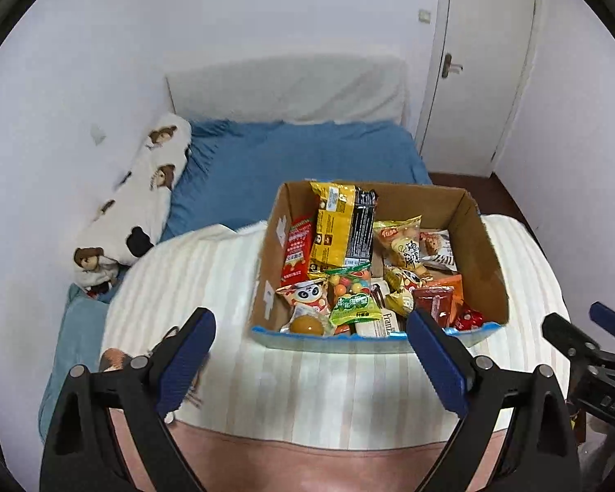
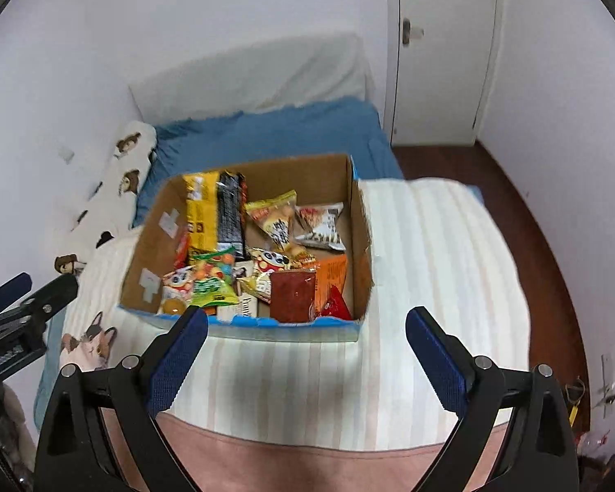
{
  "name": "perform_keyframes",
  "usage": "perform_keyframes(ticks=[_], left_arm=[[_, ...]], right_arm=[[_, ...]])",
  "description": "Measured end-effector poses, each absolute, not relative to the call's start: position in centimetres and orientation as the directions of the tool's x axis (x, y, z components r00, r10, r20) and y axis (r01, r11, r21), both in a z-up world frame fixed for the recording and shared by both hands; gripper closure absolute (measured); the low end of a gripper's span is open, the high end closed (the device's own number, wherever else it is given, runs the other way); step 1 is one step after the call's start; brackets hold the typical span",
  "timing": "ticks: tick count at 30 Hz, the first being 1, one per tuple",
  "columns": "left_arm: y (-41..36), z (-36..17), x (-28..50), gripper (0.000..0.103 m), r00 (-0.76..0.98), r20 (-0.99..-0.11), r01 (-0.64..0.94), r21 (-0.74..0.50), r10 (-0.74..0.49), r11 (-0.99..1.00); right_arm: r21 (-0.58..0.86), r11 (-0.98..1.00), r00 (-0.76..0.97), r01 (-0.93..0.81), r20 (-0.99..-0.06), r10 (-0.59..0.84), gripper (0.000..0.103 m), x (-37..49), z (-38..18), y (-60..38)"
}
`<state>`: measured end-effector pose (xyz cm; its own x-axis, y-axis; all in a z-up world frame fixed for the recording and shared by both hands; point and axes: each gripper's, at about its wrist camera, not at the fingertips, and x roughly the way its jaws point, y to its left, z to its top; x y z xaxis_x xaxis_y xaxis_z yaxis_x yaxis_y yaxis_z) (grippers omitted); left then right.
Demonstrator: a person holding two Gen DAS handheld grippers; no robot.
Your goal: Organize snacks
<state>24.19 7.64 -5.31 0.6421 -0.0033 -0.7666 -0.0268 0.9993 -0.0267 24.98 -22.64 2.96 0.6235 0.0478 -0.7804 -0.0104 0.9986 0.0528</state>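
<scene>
Left gripper (image 1: 311, 336) and right gripper (image 2: 307, 336): jaws apart, empty. The snack-filled cardboard box (image 1: 481, 246) lies just ahead of both, on the striped blanket (image 1: 307, 389); neither gripper is clearly nearer.

The cardboard box (image 1: 481, 254) is brown with a blue scalloped lower edge. In it stand a yellow packet (image 1: 332, 225) and a black packet (image 1: 361, 225), beside a red packet (image 1: 297, 252); a white pouch (image 1: 307, 293) bears a panda face. The blanket (image 1: 307, 385) is cream with pale stripes and a pink border. The bed sheet (image 1: 291, 156) is blue. The pillow (image 1: 143, 201) is white with brown bears. Both claws, left (image 1: 311, 358) and right (image 2: 307, 356), have blue pads (image 1: 186, 363) on black arms.
</scene>
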Motion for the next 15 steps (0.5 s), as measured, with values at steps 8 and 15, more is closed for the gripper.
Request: perform_keyframes(ticks=[8, 15], left_arm=[[8.0, -2.2, 17.5, 0.007, 0.711, -0.703, -0.033, -0.009, 0.017, 0.999], [8.1, 0.4, 12.3, 0.007, 0.742, -0.670, -0.040, 0.003, 0.032, 0.999]], right_arm=[[0.003, 1.000, 0.736, -0.027, -0.677, 0.021, 0.004, 16.3, 7.8, -21.8], [-0.017, 0.999, 0.779, -0.042, -0.626, 0.022, 0.003, 10.6, 10.6, -21.2]])
